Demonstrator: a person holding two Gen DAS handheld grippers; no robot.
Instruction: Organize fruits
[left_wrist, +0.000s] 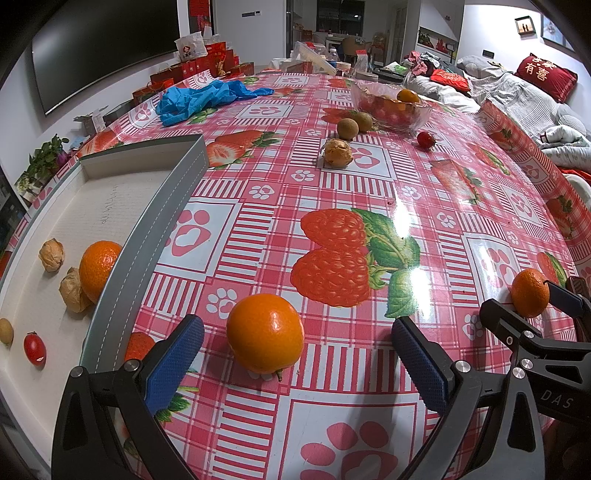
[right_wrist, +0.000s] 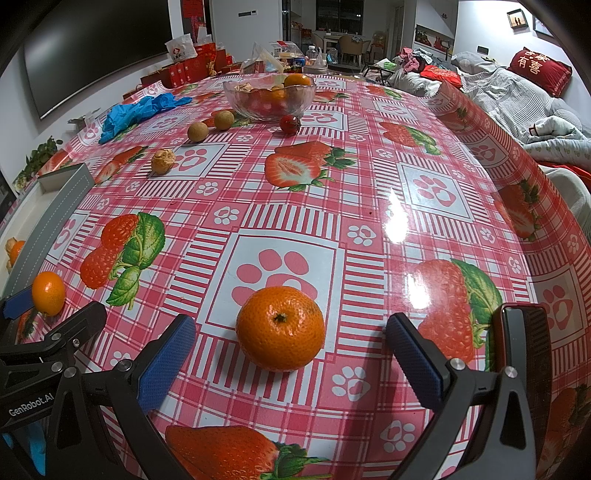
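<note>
Tabletop is covered by a red plaid cloth with strawberry and paw prints.

Tray, grey-walled with a white floor, is seen at 9 o'clock in the left wrist view. Held inside it: one orange against the near wall, two husked fruits just beside it, a cherry tomato and a small tan fruit at the frame edge.

Glass bowl is placed at 12 o'clock in the right wrist view, with cherry tomatoes and an orange inside. Blue gloves are bunched at 11 o'clock, well apart from the bowl.

Left tongs are held open, blue pads spread wide. A smooth orange sits on the cloth between the pads, untouched by either.

Right tongs are likewise spread open. A dimpled orange, stem up, sits between the pads, clear of both.

Each tool is visible in the other's view: right tongs at 3 o'clock in the left view, left tongs at 9 o'clock in the right view.

Loose on the cloth between bowl and tray: two brown round fruits close together, one husked fruit at 7 o'clock of them, one cherry tomato just in front of the bowl.
</note>
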